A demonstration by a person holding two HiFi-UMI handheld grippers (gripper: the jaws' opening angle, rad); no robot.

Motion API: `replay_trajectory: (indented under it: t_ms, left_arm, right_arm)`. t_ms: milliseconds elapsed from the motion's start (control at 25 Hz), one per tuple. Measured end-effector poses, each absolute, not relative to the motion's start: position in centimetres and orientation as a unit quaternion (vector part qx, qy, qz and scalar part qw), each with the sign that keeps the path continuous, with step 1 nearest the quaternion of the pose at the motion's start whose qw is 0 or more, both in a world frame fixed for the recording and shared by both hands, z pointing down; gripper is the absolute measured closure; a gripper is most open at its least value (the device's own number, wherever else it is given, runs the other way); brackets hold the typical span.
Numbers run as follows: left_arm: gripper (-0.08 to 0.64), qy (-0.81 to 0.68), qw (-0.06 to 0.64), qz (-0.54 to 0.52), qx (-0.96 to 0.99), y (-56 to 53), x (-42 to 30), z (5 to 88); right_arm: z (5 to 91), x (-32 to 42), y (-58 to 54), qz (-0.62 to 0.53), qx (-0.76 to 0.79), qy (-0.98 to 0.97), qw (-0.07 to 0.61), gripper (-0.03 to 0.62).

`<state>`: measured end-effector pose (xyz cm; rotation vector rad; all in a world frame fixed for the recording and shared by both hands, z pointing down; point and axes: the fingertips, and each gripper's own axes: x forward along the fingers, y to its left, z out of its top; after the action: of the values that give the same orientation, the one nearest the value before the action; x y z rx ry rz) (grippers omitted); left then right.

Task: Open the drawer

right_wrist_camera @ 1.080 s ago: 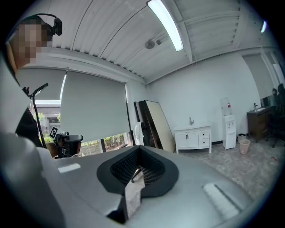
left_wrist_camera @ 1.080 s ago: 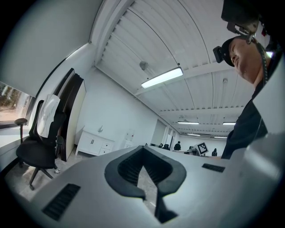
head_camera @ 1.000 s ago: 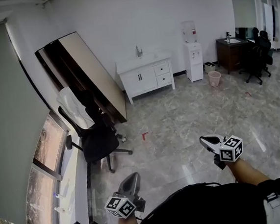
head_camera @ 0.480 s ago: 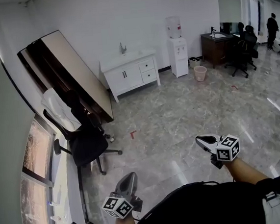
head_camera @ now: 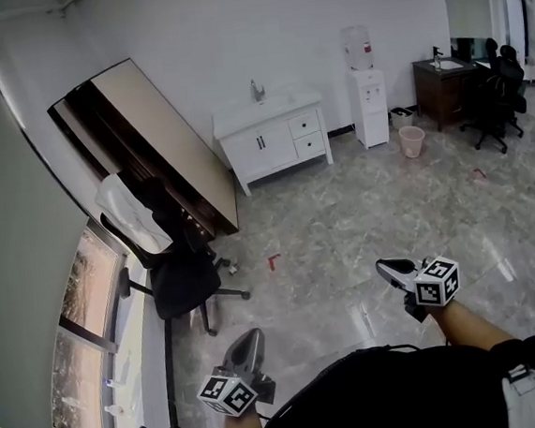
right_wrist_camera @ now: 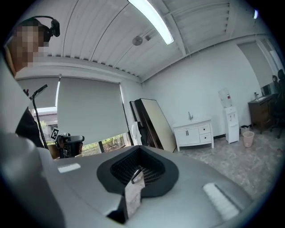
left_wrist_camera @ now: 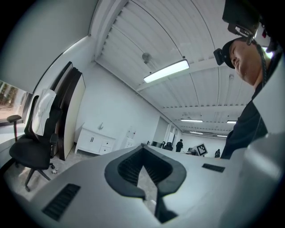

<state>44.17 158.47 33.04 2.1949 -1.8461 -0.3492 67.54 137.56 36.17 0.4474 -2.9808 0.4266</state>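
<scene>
Floor (head_camera: 344,229): a wide stretch of polished stone tile is seen between the person and the far wall; it has to be crossed before any work can be done.
Wooden panel (head_camera: 167,143): it is leaned against the left wall, apparently stored there, and plays no part in the task.
Vanity cabinet (head_camera: 260,153): a white unit with basin and tap is set against the back wall, well apart from both tools.
Office chair (head_camera: 177,275): it is parked by the window with a pale garment draped over its back, just left of the straight path to the cabinet.
Water dispenser (head_camera: 367,97): it is stood just beside the cabinet's right end.
Drawers (head_camera: 309,133): two are stacked in the cabinet's right part; both are seen flush and closed, so the task is judged not yet begun.
Left gripper (head_camera: 250,335): it is carried low at the body, pointed ahead; the jaws are closed together with nothing between them, as suits walking.
Right gripper (head_camera: 385,266): it is held out a little further forward, jaws likewise pressed together and empty; they are judged to need parting before a drawer pull can be taken.
</scene>
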Motion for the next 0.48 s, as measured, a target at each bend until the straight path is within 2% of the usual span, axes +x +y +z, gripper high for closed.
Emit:
replay_trajectory:
  t_ms: [480]
  left_arm:
    - [0.569, -0.657, 0.127, -0.108, 0.735, 145.3, 50.1, 31.2]
  right_arm:
    - [36.8, 72.5, 123.8, 0.140, 0.115, -0.982, 0.044, 0.595]
